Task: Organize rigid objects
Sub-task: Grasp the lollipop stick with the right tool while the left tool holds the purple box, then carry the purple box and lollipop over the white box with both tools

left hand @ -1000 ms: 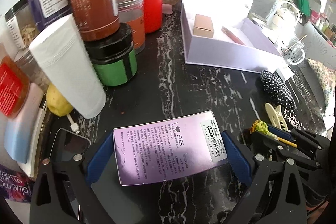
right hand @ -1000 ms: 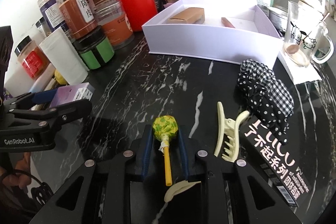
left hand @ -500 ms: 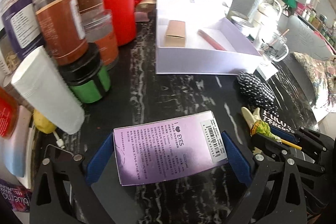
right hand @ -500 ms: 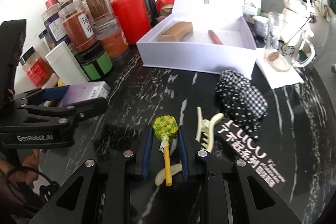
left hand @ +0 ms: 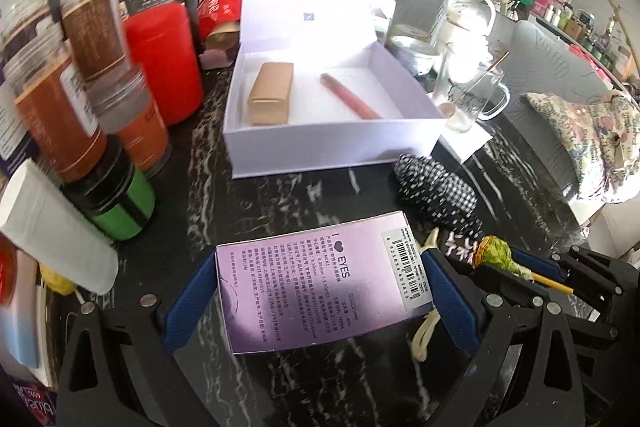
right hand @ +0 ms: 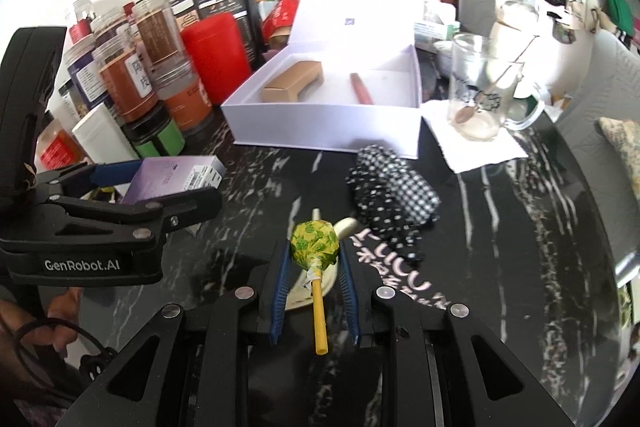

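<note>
My left gripper (left hand: 320, 287) is shut on a flat purple carton (left hand: 320, 283) printed "EYES", held above the black marble table (left hand: 304, 187). In the right wrist view that same purple carton (right hand: 172, 179) shows at the left in the left gripper (right hand: 176, 187). My right gripper (right hand: 314, 267) is shut on a lollipop (right hand: 314, 247) with a green-yellow wrapper and a yellow stick. An open white box (left hand: 332, 143) stands ahead, holding a tan carton (left hand: 272, 99) and a red stick (left hand: 350, 101). The white box (right hand: 328, 131) also faces the right gripper.
Jars, a red canister (left hand: 164, 63) and a white tube (left hand: 56, 215) crowd the left side. A black-and-white fabric scrunchie (right hand: 392, 191) and a cream hair clip (right hand: 344, 227) lie on the table. A glass mug (right hand: 484, 95) stands on a napkin to the right.
Both grippers have risen and moved toward the white box with their loads still held. The box interior now shows more fully, and the hair clip has slipped under the right gripper.
</note>
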A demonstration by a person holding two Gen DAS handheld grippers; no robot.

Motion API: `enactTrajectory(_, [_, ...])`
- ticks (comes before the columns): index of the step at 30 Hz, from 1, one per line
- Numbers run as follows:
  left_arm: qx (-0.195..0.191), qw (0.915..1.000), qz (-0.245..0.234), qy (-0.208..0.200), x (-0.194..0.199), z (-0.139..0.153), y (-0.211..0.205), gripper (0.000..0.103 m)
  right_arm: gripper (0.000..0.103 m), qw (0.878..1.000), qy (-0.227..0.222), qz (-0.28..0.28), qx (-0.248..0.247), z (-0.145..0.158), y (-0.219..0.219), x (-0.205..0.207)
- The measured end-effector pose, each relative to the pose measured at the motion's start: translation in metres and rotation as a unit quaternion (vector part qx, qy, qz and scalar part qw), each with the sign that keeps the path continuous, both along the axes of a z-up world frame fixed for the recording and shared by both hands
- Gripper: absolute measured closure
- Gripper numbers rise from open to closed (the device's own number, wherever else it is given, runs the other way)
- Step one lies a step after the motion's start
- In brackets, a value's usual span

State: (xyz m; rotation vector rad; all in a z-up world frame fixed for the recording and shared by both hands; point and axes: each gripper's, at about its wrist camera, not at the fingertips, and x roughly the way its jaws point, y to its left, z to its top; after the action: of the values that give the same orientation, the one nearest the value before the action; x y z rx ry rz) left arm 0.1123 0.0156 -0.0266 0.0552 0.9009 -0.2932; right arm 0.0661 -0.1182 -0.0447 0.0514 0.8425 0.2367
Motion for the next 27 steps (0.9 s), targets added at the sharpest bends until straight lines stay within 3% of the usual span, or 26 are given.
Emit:
enactTrajectory(13, [-0.001, 0.9995, -0.016, -0.027, 0.024, 0.025, -0.026, 0.003, 0.079, 1.0, -0.017, -0.009, -0.004, 0.02, -0.021, 0.008])
enactTrajectory(27, [-0.01, 0.9986, -0.018, -0.049, 0.051, 0.046, -0.033, 0.003, 0.079, 0.999, -0.04, 0.016, -0.003, 0.045, -0.029, 0.043])
